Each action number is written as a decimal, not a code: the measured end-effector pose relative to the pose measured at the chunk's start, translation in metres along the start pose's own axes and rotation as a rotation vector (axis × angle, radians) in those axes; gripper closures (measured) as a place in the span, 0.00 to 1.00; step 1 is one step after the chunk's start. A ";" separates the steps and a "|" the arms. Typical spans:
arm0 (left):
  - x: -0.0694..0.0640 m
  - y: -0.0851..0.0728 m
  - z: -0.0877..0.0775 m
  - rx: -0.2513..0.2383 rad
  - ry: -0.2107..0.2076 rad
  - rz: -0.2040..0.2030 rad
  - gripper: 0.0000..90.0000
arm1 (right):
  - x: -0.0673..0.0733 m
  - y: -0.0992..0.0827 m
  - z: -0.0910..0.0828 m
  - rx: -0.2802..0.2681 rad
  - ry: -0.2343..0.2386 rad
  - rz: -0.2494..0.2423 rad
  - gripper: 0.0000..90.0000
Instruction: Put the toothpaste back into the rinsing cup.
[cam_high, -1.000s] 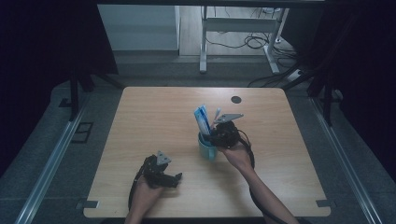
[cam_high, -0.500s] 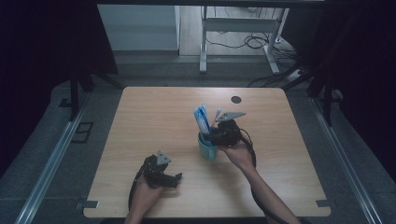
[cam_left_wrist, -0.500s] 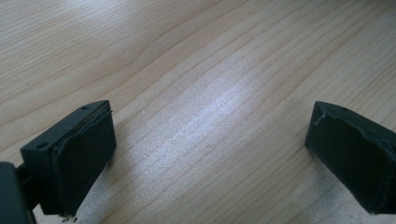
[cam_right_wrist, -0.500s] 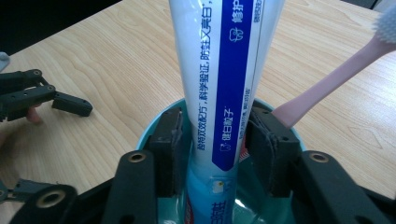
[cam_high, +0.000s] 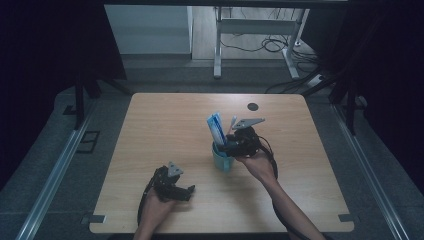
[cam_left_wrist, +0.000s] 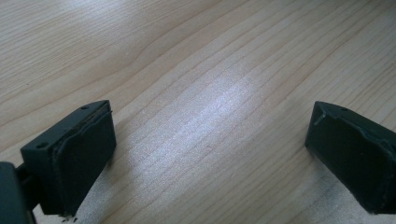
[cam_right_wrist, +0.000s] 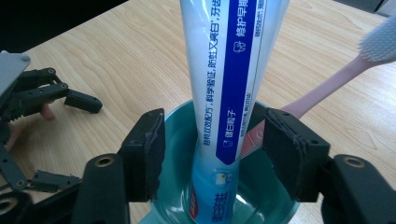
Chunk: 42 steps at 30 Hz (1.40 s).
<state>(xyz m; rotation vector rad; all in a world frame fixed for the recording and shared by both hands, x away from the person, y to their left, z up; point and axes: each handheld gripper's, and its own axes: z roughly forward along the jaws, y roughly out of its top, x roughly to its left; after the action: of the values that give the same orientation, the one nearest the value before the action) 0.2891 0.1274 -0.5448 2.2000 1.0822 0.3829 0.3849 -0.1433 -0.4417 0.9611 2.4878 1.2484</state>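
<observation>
Near the wooden bench's (cam_high: 165, 120) middle, the teal cup (cam_high: 222, 161) holds the toothpaste tube (cam_right_wrist: 233, 70). Right gripper (cam_right_wrist: 212, 158) has just been opening around it; lift straight up. Left gripper (cam_left_wrist: 210, 158) rests wide.

My desk (cam_high: 165, 125): pale wood, dark disc (cam_high: 253, 106) near its far right corner. Grey floor (cam_high: 60, 165); white table frame (cam_high: 260, 30), cables (cam_high: 270, 45) beyond; dim surroundings.

Blue-and-white toothpaste tube (cam_right_wrist: 231, 93) upright, slightly tilted, beside pink toothbrush (cam_right_wrist: 327, 88), both in teal cup (cam_right_wrist: 275, 205) mid-table
</observation>
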 end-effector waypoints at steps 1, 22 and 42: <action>0.000 0.000 0.000 0.001 0.000 0.000 0.02 | 0.000 0.000 -0.001 -0.002 0.000 -0.003 0.41; 0.000 0.000 0.000 -0.001 0.001 -0.002 0.02 | 0.007 0.000 -0.022 -0.005 -0.025 -0.083 0.17; 0.000 0.000 0.000 -0.001 0.001 -0.002 0.02 | 0.002 -0.017 -0.046 0.008 -0.047 -0.098 0.11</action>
<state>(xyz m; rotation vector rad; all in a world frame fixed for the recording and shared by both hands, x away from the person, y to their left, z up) 0.2890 0.1272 -0.5448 2.1981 1.0846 0.3833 0.3549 -0.1788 -0.4260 0.8497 2.4737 1.1729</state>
